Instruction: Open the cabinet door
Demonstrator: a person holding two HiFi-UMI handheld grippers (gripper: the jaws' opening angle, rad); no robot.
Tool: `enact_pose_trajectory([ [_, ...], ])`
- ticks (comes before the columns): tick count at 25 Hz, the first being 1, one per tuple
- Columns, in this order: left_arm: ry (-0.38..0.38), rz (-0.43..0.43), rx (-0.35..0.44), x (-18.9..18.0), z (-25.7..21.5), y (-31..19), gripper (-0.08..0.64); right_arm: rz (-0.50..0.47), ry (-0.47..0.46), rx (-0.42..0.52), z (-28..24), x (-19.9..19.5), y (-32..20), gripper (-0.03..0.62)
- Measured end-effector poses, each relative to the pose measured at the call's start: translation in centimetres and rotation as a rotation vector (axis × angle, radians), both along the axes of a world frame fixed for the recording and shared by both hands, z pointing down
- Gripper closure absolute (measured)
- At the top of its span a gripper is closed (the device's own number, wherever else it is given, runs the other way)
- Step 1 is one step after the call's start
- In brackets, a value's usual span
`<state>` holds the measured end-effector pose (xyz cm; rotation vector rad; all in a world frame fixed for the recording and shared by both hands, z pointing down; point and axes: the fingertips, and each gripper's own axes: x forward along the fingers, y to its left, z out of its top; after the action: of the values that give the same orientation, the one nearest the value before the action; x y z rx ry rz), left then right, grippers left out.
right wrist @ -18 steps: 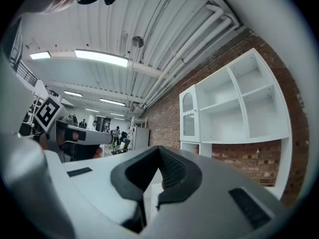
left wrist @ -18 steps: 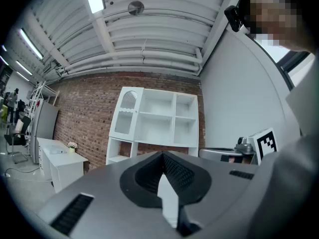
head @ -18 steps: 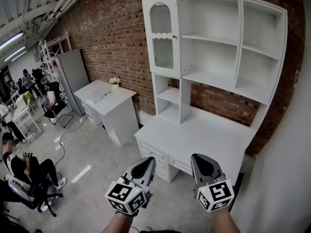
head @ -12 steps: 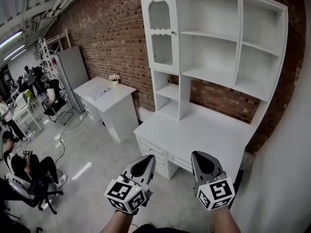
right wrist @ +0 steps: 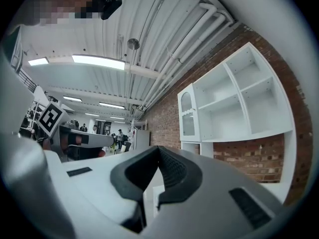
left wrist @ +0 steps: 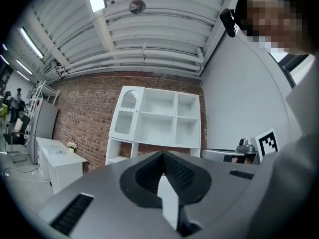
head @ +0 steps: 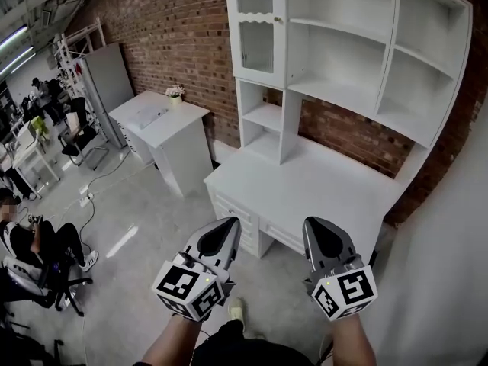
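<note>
A white hutch stands on a white desk (head: 305, 193) against the brick wall. Its cabinet door (head: 258, 29) (left wrist: 125, 117) (right wrist: 187, 118), with an arched ribbed-glass pane, is at the hutch's upper left and is closed; a small knob (head: 279, 21) sits on its right edge. My left gripper (head: 231, 223) (left wrist: 162, 154) and right gripper (head: 314, 223) (right wrist: 158, 148) are held side by side low in the head view. They are well short of the desk and far below the door. Both are shut, with nothing between the jaws.
Open shelves (head: 347, 52) fill the rest of the hutch. Desk drawers (head: 232, 213) face me. A small white table (head: 156, 124) with a flower pot and a grey cabinet (head: 103, 78) stand at the left. Seated people (head: 38, 242) are at the far left, and a white wall (head: 450, 242) at the right.
The desk and hutch have come closer and sit higher in the head view. Both grippers stay shut and side by side.
</note>
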<state>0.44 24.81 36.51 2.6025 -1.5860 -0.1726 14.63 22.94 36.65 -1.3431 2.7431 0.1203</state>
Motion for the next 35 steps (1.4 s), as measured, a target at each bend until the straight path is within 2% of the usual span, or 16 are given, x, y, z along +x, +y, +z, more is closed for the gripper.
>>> enact_pose_trajectory([
  [12,0.026,0.040,0.008,-3.9,-0.2,-12.0,0.555,0.083,0.025,-0.007,-1.2,-1.7,-11.0,0.589],
  [22,-0.024,0.127,0.046,-7.3,-1.4,-24.1,0.556,0.132,0.021,-0.024,-1.3,-6.7,-21.3,0.588],
  [29,-0.057,0.177,0.080,-7.0,-2.5,-31.3,0.556,0.170,0.044,-0.044,-0.4,-7.4,-27.0,0.588],
  [35,-0.037,0.183,0.134,-5.7,-4.9,-37.7,0.556,0.136,-0.019,-0.019,-1.6,-7.0,-33.4,0.588],
])
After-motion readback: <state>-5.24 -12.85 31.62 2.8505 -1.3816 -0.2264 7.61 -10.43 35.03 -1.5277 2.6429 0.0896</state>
